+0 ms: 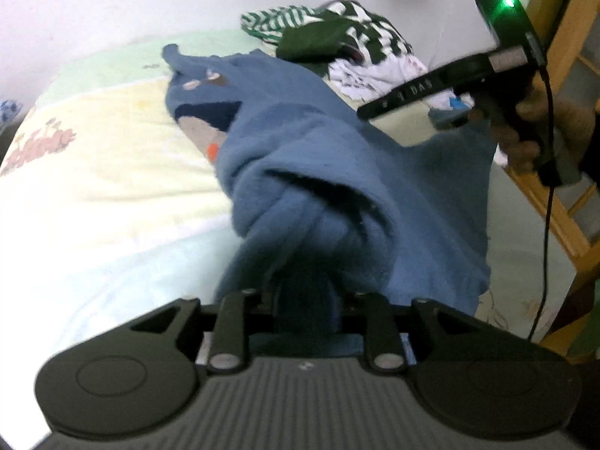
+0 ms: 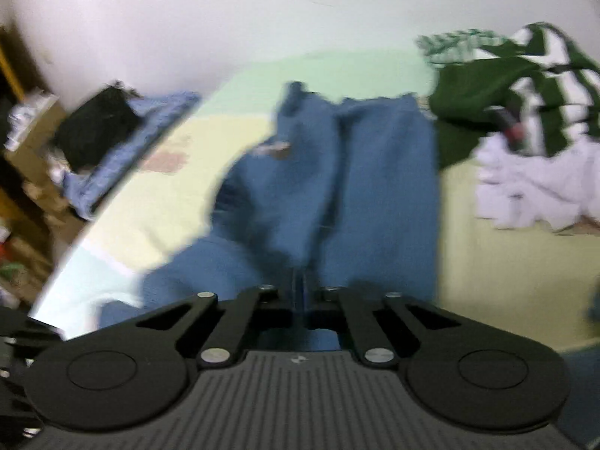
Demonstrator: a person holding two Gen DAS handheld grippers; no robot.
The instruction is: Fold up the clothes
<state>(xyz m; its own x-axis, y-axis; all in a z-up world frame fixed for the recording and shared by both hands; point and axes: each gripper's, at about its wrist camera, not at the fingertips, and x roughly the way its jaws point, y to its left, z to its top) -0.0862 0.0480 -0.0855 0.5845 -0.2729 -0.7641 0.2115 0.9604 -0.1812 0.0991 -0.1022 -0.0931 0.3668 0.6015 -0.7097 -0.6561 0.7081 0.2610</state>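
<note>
Left of the blue garment (image 1: 330,157), the bed (image 1: 112,172) lies bare, and the garment hangs bunched above it, the left gripper (image 1: 305,292) pinching a thick wad and the right gripper (image 2: 300,292) pressed together on a thin edge. This looks like the spreading-out step, so next both corners need drawing apart and lowering flat. Right of the garment, a pile of green-and-white clothes (image 1: 337,33) crowds the landing space.

garment (image 1: 322,157): on bed (image 1: 112,172), middle, running near to far
clothes pile (image 1: 348,48): far right, behind garment
wall (image 1: 112,0): behind bed
</note>
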